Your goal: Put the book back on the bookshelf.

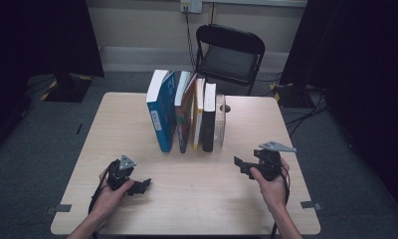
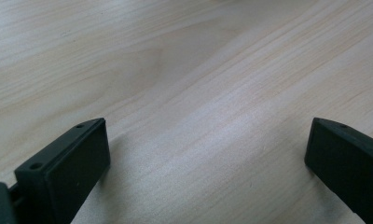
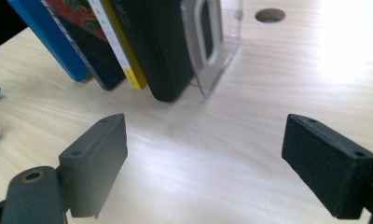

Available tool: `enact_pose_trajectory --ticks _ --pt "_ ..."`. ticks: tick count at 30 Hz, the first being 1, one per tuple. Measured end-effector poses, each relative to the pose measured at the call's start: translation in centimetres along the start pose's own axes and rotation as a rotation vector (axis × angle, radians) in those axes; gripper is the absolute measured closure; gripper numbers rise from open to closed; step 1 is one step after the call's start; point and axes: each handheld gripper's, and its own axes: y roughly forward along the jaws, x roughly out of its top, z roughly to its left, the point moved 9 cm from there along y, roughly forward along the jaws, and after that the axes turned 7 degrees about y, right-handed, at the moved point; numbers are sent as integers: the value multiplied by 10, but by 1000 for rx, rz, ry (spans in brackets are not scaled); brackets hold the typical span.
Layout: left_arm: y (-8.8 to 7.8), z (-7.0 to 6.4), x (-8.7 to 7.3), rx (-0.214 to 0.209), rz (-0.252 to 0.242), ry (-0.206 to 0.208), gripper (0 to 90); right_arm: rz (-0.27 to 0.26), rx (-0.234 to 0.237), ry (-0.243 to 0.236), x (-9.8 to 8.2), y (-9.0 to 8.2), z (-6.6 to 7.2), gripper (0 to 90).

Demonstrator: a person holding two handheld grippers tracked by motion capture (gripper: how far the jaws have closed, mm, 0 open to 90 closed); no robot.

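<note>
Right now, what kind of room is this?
Probably a recording studio or lab: a light wooden table sits on grey carpet, black curtains hang at both sides, and a black folding chair stands behind.

- A light wooden table (image 1: pixel 137 209) stood on a grey carpeted floor (image 1: pixel 28 149), with a round hole (image 3: pixel 270 15) in its top toward 12 o'clock.
- A black folding chair (image 1: pixel 230 56) stood beyond the table at 12 o'clock, against a pale wall (image 1: pixel 137 25).
- A wall socket (image 1: pixel 191 5) sat high at 12 o'clock.
- Dark curtains (image 1: pixel 356 59) hung at 2 and 10 o'clock.
- Cables (image 1: pixel 306 112) lay on the floor at 2 o'clock.
</note>
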Motion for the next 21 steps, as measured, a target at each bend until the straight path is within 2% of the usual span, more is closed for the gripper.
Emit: enact_pose_trajectory --ticks 4,8,11,13,15,17,21 --pt "0 1 0 5 -2 -5 0 26 -19 -1 -16 -9 -11 139" --pt "-1 1 -1 8 -1 -8 0 47 -42 17 -32 -16 -26 139" --pt "-1 2 -1 12 1 -8 0 86 -73 18 -48 -18 -38 139" --pt "-1 3 -2 17 2 -10 0 122 -88 9 -60 -17 -45 139" --pt "-1 2 -2 19 -3 -19 0 166 -107 -27 -72 -14 -53 140" --pt "-2 3 -2 18 0 -19 0 196 -123 -4 -81 -11 -60 140" --pt "-2 3 -2 18 0 -20 0 212 -148 -11 -93 -7 -66 141"
